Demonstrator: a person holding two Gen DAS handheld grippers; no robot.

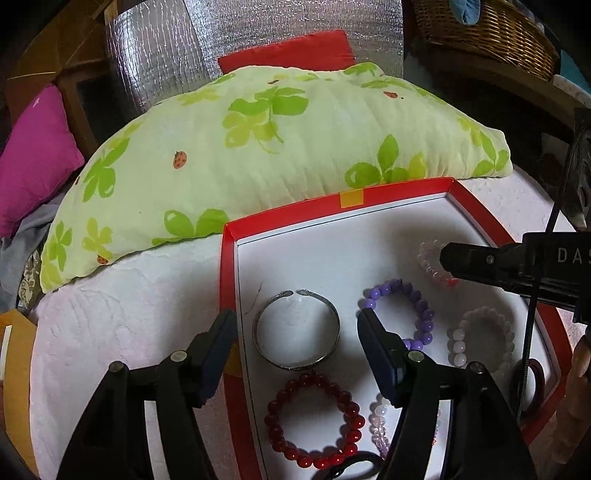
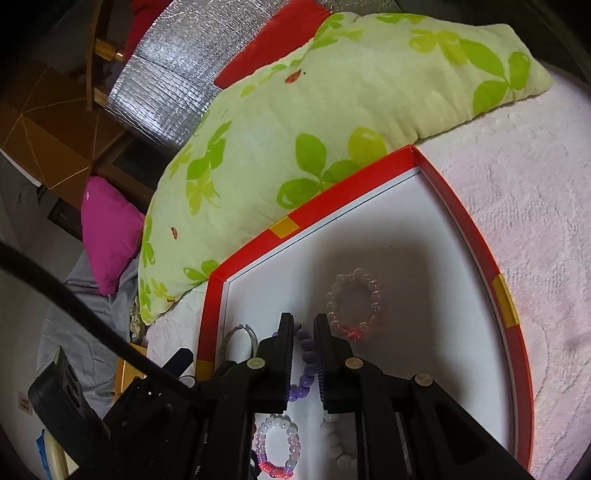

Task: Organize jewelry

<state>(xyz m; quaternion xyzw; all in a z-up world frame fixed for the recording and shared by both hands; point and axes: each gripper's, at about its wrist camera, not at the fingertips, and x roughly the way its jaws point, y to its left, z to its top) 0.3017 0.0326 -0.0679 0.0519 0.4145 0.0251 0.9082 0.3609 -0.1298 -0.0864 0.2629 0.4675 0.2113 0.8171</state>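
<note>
Black plastic fingers of the left gripper [image 1: 295,325] are standing wide apart in the near foreground, released and holding nothing, with the silver cuff bangle [image 1: 295,330] lying flat on the tray floor between and below them. Nearer still, a dark red bead bracelet [image 1: 314,419] is lying at the tray's near end, with a pale pink bead bracelet [image 1: 378,424] just beside it and partly hidden by the right-hand finger. Past that finger a purple bead bracelet [image 1: 402,314] is resting next to a white bead bracelet [image 1: 480,339], and farther on a clear bracelet with a red patch [image 1: 432,264] is lying partly behind the right gripper [image 2: 303,325], which is reaching in from the side. In the right wrist view that gripper's fingers are nearly together with a narrow gap showing between them, hovering over the purple beads; whether they are pinching any bead I cannot tell. All the jewelry is sitting inside the red-rimmed white tray [image 1: 229,266], which is resting on a white textured bedcover [image 1: 129,314]. Beyond the tray's far edge a green clover-print pillow [image 1: 258,147] is lying against it, with a red cushion [image 1: 288,51] and silver quilted foil panel [image 1: 155,62] behind, a magenta cushion [image 1: 33,158] to the left and a wicker basket [image 1: 491,33] at far right
</note>
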